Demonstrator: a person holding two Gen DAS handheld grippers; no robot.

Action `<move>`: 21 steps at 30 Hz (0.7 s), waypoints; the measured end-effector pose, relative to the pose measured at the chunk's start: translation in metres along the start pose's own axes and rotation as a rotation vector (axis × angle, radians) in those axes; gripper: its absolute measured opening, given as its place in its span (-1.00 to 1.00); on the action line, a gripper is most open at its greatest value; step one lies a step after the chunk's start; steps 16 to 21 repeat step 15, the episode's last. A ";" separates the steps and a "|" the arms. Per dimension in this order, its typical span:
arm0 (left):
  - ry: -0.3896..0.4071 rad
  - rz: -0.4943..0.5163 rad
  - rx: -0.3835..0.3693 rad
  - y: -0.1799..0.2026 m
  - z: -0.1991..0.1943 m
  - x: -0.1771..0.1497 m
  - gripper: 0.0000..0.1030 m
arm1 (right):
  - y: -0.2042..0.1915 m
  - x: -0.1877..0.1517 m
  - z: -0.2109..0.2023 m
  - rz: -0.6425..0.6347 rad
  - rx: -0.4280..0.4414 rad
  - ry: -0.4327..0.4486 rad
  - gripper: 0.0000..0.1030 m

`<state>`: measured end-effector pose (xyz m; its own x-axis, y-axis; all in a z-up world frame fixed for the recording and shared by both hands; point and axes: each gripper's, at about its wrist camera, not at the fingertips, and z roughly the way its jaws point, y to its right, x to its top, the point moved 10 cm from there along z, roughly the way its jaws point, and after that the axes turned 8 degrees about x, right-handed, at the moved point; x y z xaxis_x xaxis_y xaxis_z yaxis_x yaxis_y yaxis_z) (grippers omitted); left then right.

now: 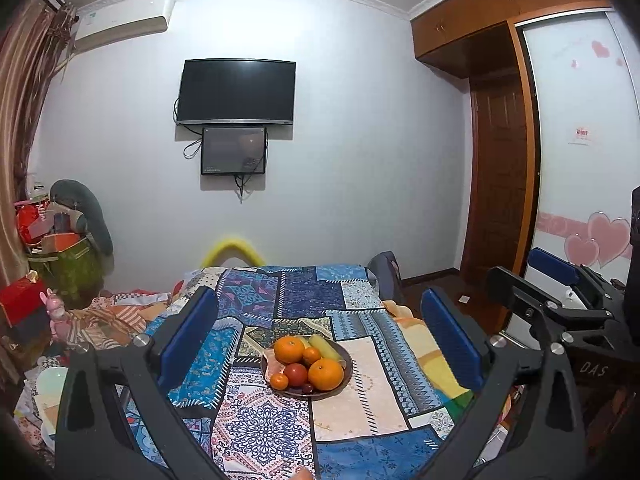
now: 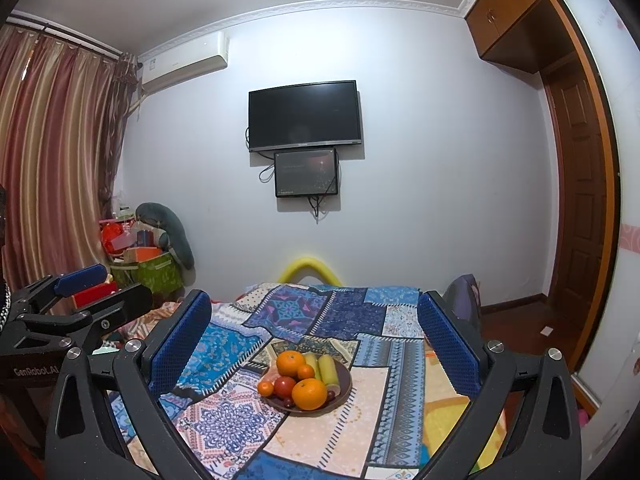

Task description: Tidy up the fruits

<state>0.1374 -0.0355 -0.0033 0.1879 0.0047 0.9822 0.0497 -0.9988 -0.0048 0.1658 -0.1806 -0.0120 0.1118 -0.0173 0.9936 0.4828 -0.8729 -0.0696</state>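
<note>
1. Far left in my right wrist view hang striped curtains [image 2: 52, 152], with a heap of boxes and a grey plush [image 2: 176, 236] in the corner beside them.
2. My left gripper [image 1: 320, 344] hovers above the patchwork cloth [image 1: 256, 432]; its blue pads [image 1: 192, 336] are spread wide with nothing between them.
3. The plate [image 1: 347, 376] of fruit sits on the cloth, framed between those pads but well beyond them. On it I see two large oranges [image 1: 326, 374], two small ones, a red tomato [image 1: 295, 374], two pale green-yellow pieces at the back and a dark grape-like fruit at the front rim.
4. From the right wrist, the same plate [image 2: 347, 392] lies just ahead on the cloth, the biggest orange [image 2: 309, 394] nearest me.
5. My right gripper [image 2: 316, 344] is likewise released, fingers [image 2: 448, 344] wide apart and holding nothing.
6. Behind, a black TV [image 2: 304, 116] hangs on the wall above a smaller screen; a wooden wardrobe [image 1: 472, 20] stands to the right.
</note>
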 end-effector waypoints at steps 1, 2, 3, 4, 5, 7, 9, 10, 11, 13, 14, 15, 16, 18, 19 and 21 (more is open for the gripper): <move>0.001 -0.001 0.000 0.000 0.000 0.000 0.99 | 0.000 0.000 0.000 0.000 0.000 0.000 1.00; 0.002 -0.002 0.000 -0.001 -0.001 0.000 0.99 | 0.000 0.000 0.000 0.000 0.000 -0.001 1.00; 0.002 -0.002 0.000 -0.002 -0.002 0.001 0.99 | 0.000 0.000 0.000 0.000 0.001 0.000 1.00; 0.002 -0.002 0.000 -0.002 -0.001 0.001 0.99 | 0.000 0.000 0.000 0.000 0.000 -0.001 1.00; 0.002 -0.001 0.001 -0.002 -0.002 0.001 0.99 | 0.000 0.000 0.000 -0.001 -0.001 -0.001 1.00; 0.002 -0.001 0.002 -0.002 -0.001 0.002 0.99 | 0.000 0.000 0.000 0.000 0.000 0.000 1.00; 0.002 0.000 0.005 -0.001 -0.001 0.002 0.99 | 0.000 0.000 -0.001 0.001 0.001 -0.001 1.00; 0.002 -0.001 0.006 -0.001 -0.001 0.002 0.99 | 0.000 0.000 -0.001 0.001 0.001 0.000 1.00; 0.002 -0.002 0.006 -0.001 0.000 0.002 0.99 | -0.001 0.001 -0.001 0.000 0.001 0.000 1.00; 0.002 -0.006 0.008 -0.002 0.001 0.003 0.99 | -0.001 0.001 -0.001 0.000 0.000 0.000 1.00; 0.001 -0.008 0.009 -0.002 0.001 0.003 0.99 | -0.001 0.001 -0.001 0.000 0.001 0.000 1.00; 0.001 -0.010 0.011 -0.003 0.002 0.002 0.99 | -0.001 0.001 0.000 0.000 0.001 0.000 1.00; 0.001 -0.010 0.011 -0.003 0.002 0.002 0.99 | -0.001 0.001 0.000 0.000 0.001 0.000 1.00; 0.001 -0.010 0.011 -0.003 0.002 0.002 0.99 | -0.001 0.001 0.000 0.000 0.001 0.000 1.00; 0.001 -0.010 0.011 -0.003 0.002 0.002 0.99 | -0.001 0.001 0.000 0.000 0.001 0.000 1.00; 0.001 -0.010 0.011 -0.003 0.002 0.002 0.99 | -0.001 0.001 0.000 0.000 0.001 0.000 1.00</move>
